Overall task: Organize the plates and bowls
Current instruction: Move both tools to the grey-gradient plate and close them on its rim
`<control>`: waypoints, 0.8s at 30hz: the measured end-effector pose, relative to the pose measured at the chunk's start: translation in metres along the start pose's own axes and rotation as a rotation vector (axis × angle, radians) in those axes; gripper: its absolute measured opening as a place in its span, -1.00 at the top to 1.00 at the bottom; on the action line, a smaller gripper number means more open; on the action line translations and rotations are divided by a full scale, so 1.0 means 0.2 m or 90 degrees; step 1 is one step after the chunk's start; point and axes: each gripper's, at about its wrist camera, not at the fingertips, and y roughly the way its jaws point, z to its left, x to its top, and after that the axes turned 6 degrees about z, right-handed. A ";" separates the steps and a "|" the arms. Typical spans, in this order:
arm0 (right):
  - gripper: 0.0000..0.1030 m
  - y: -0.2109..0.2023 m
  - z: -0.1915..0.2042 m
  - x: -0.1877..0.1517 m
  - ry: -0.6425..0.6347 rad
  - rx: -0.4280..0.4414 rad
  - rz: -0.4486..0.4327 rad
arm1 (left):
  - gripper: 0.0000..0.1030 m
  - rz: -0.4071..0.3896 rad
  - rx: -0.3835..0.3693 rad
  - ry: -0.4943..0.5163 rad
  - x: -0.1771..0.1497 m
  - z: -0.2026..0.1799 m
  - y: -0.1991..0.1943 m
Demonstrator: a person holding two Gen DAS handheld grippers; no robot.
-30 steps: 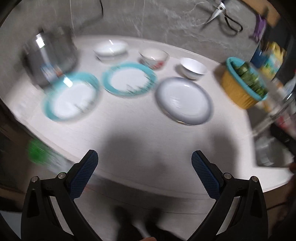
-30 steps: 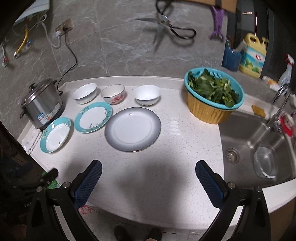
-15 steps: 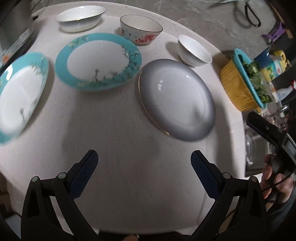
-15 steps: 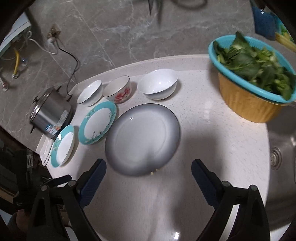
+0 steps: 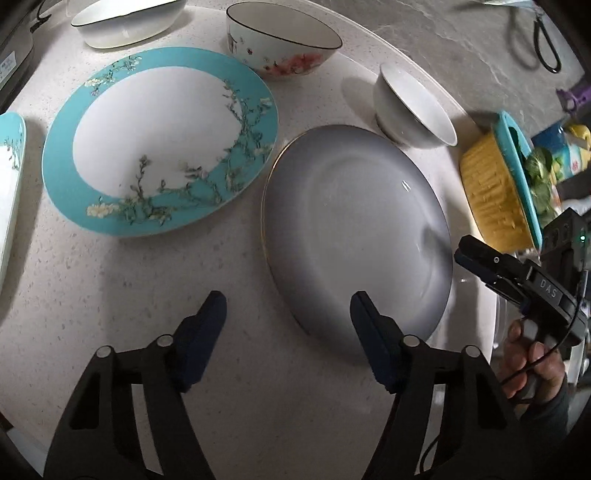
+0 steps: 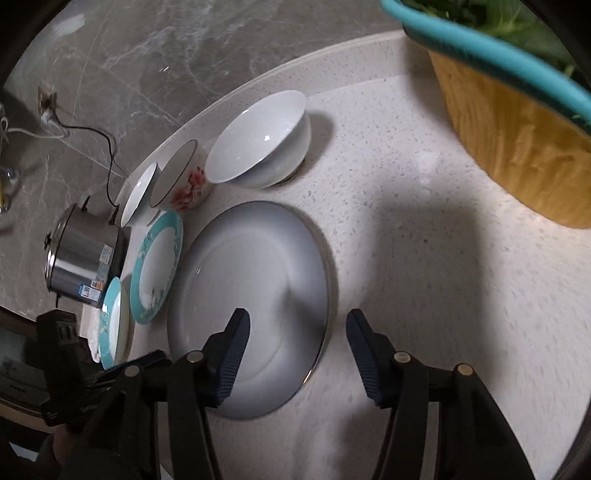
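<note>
Both grippers now sit much lower and closer to the counter (image 5: 110, 280) than 1 s ago; jaws have just been closing, now roughly half spread, nothing pinched.

Left gripper (image 5: 288, 325): open, straddling near-left rim of grey plate (image 5: 354, 221), one pad over plate, other over bare counter; contact can't be judged.

Right gripper (image 6: 297, 341): open, straddling the plate's opposite rim, left pad over plate, right pad over counter.

Grey plate flat on counter. Just beside it: teal floral plate (image 5: 159, 144), then second teal plate (image 6: 112, 325) at the edge.

Behind, in a row: white bowl (image 6: 258, 140), flower-print bowl (image 5: 284, 44), shallow white bowl (image 5: 129, 18).

Far: rice cooker (image 6: 85, 262), yellow/teal basket of greens (image 6: 517, 122).
</note>
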 end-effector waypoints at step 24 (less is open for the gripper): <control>0.08 0.13 -0.03 0.20 -0.062 0.074 0.068 | 0.13 -0.012 -0.010 -0.055 0.12 -0.06 0.04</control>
